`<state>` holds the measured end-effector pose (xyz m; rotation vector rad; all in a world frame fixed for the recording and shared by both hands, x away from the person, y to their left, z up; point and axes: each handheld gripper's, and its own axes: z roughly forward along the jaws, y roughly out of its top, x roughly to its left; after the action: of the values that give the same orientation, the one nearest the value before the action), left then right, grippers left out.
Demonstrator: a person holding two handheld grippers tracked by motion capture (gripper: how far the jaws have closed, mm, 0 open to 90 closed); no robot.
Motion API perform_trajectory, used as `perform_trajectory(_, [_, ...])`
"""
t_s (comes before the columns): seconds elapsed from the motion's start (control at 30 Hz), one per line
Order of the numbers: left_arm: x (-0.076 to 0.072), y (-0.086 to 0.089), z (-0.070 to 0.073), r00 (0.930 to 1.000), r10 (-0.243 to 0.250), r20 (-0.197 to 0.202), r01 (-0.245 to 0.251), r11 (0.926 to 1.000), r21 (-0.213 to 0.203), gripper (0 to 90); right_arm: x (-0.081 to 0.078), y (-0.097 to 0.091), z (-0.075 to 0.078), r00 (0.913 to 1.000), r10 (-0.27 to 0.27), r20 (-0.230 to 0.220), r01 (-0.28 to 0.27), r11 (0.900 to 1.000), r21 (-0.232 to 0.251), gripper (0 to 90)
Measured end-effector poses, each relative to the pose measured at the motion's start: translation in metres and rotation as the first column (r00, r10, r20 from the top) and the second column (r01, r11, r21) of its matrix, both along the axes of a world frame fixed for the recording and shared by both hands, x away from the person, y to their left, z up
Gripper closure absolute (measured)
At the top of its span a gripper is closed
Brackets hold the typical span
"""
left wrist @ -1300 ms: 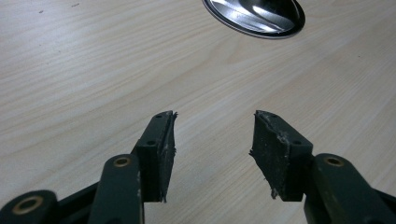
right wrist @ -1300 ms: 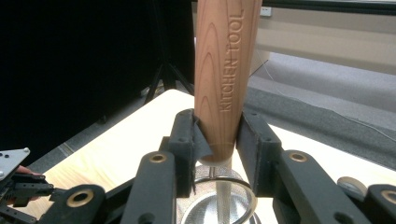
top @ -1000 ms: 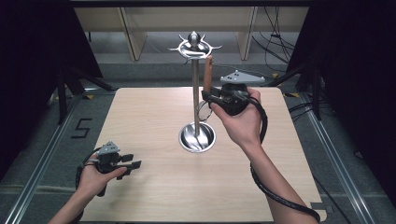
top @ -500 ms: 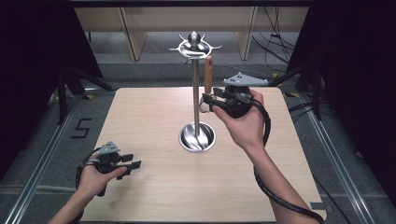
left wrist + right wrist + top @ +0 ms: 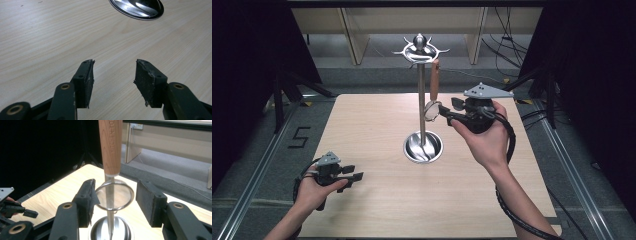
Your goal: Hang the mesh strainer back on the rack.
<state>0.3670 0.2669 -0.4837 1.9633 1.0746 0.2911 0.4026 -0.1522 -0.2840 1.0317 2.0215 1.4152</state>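
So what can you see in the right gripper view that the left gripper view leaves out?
The right gripper view has the small strainer with its wooden handle hanging from the rack, its ring between the open jaws of the right gripper, whose jaws have just been opening, pads off it. It also catches the rack's pole and the left gripper farther off. The left gripper view looks along that gripper's own open jaws with nothing between them, over bare wood. Both views take in the wooden table and the rack's shiny round base.
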Motion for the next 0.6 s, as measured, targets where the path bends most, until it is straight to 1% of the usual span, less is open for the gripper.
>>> perform_trajectory(0.07, [0.0,0.0,0.0,1.0,0.003,-0.002,-0.003,1.0,0.004,47.9,-0.002,-0.005,-0.001,0.9999,-0.012,-0.001,0.012,0.9998,-0.014,48.6])
perform_trajectory(0.1, [0.0,0.0,0.001,1.0,0.004,-0.005,-0.004,0.9999,0.01,47.9,-0.003,-0.008,-0.002,0.9997,-0.013,0.021,0.014,0.9991,-0.039,48.6])
perform_trajectory(0.13, [0.0,0.0,0.0,1.0,0.0,-0.002,0.0,1.0,0.003,47.9,-0.005,-0.01,-0.003,0.9998,-0.018,0.006,0.018,0.9995,-0.025,48.7])
perform_trajectory(0.17, [0.0,0.001,0.0,0.9999,-0.008,-0.009,0.008,1.0,0.004,47.9,-0.005,-0.012,-0.004,0.9998,-0.014,0.01,0.015,0.9994,-0.032,48.8])
perform_trajectory(0.2, [0.0,0.0,0.0,1.0,-0.007,-0.007,0.007,1.0,0.003,47.9,-0.007,-0.015,-0.005,0.9998,-0.02,0.0,0.02,0.999,-0.041,48.8])
perform_trajectory(0.23, [0.0,0.001,0.0,0.9999,-0.01,-0.007,0.01,0.9999,0.006,47.9,-0.007,-0.018,-0.007,0.9998,-0.013,0.015,0.013,0.9985,-0.054,48.9])
perform_trajectory(0.27, [0.0,0.0,0.0,0.9999,-0.008,-0.008,0.008,1.0,0.005,47.9,-0.009,-0.02,-0.008,0.9996,-0.028,-0.002,0.028,0.9987,-0.042,48.9])
perform_trajectory(0.3, [0.0,0.0,0.0,0.9999,-0.008,-0.009,0.008,1.0,0.005,47.9,-0.01,-0.023,-0.01,0.9996,-0.026,-0.009,0.026,0.9987,-0.043,48.9])
perform_trajectory(0.37, [0.0,0.0,0.0,0.9999,-0.008,-0.012,0.008,0.9999,0.006,47.8,-0.011,-0.028,-0.014,0.9994,-0.033,-0.005,0.033,0.9984,-0.047,48.9])
perform_trajectory(0.43, [0.0,0.0,0.0,0.9999,-0.007,-0.012,0.007,1.0,0.006,47.8,-0.014,-0.033,-0.018,0.9983,-0.051,-0.026,0.05,0.9978,-0.044,48.9])
perform_trajectory(0.47, [0.0,0.0,0.0,0.9999,-0.007,-0.013,0.007,1.0,0.006,47.8,-0.016,-0.038,-0.024,0.9975,-0.06,-0.039,0.058,0.9971,-0.05,48.9])
perform_trajectory(0.5, [0.0,0.001,0.0,0.9999,-0.009,-0.013,0.009,0.9999,0.009,47.8,-0.016,-0.038,-0.024,0.9975,-0.06,-0.039,0.058,0.9971,-0.05,48.9])
perform_trajectory(0.57, [0.0,0.001,0.0,0.9999,-0.008,-0.013,0.008,0.9999,0.008,47.8,-0.017,-0.042,-0.032,0.9974,-0.06,-0.039,0.058,0.9969,-0.053,49.0])
perform_trajectory(0.6, [0.0,0.001,0.0,0.9999,-0.009,-0.015,0.009,0.9999,0.008,47.8,-0.017,-0.046,-0.035,0.9972,-0.063,-0.041,0.06,0.9959,-0.068,49.0])
